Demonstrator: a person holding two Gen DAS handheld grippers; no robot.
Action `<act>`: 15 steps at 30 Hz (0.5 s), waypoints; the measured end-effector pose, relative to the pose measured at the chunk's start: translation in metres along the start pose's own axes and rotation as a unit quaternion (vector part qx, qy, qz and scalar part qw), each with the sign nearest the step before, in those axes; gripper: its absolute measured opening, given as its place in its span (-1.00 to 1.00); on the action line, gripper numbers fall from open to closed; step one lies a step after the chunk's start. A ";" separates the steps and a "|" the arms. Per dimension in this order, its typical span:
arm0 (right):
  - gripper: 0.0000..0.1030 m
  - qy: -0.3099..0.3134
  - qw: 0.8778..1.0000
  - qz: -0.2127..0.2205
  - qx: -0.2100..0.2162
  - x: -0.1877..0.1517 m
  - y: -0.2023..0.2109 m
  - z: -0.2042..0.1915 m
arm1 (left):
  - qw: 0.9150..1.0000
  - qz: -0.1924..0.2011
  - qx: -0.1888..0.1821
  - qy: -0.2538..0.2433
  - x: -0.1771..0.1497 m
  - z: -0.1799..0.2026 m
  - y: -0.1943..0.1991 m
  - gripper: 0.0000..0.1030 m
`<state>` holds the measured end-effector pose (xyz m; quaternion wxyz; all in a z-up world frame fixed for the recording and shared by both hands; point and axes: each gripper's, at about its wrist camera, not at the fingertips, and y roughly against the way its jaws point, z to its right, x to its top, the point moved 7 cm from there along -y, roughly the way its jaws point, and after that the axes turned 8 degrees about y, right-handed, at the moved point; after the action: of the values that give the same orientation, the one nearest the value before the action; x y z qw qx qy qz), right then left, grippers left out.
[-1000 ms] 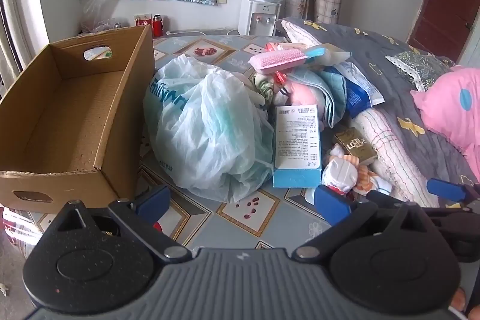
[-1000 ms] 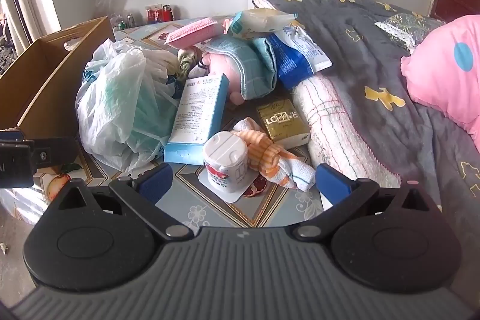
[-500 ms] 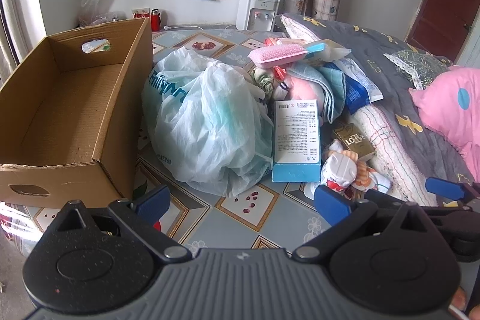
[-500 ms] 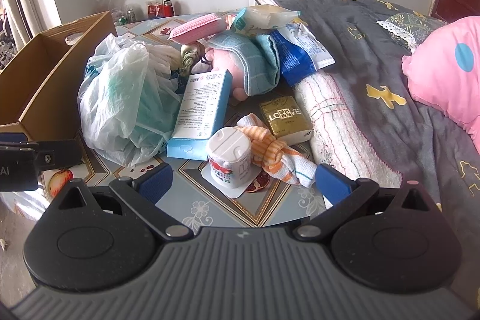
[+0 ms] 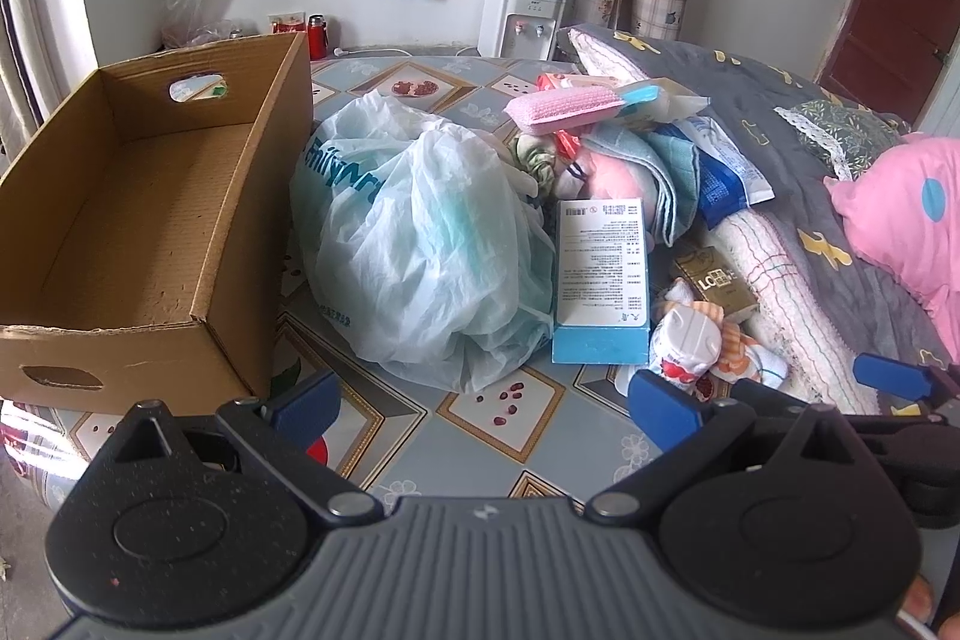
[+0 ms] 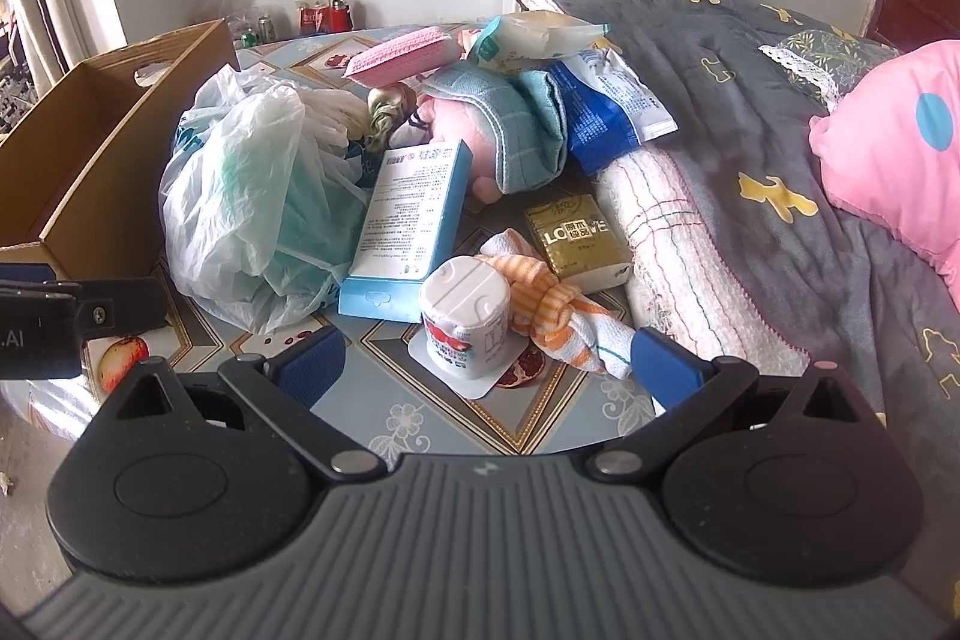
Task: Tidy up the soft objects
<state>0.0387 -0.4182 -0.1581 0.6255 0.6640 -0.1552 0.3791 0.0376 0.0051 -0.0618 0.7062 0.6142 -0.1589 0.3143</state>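
Looking at this as the very start of the sorting: nothing's picked yet and the cardboard box [image 5: 138, 232] at the left edge of the bed has nothing in it. Both tools hang over the near edge with their jaws spread wide and nothing in them, left gripper [image 5: 483, 403] and right gripper [image 6: 486, 361] alike. Closest soft thing to the right one is the orange striped cloth [image 6: 558, 322], just ahead and slightly right, pressed against the upside-down yogurt cup [image 6: 465, 319]. The plastic bag [image 5: 420, 244] sits straight ahead of the left one, right beside the box. My guess is the next move means dropping onto the cloth without knocking the cup, then carrying it across to the box
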 end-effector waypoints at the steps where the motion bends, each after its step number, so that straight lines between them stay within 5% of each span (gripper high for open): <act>1: 0.98 0.000 1.000 0.000 0.000 0.000 0.000 0.000 | 1.000 0.000 0.000 0.000 0.000 0.000 0.000 0.99; 15: 0.98 -0.002 1.000 0.003 -0.001 0.003 0.001 0.003 | 1.000 -0.001 0.000 -0.001 0.000 -0.001 0.000 0.99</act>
<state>0.0412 -0.4200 -0.1552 0.6247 0.6635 -0.1596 0.3795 0.0379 0.0062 -0.0621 0.7064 0.6144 -0.1590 0.3135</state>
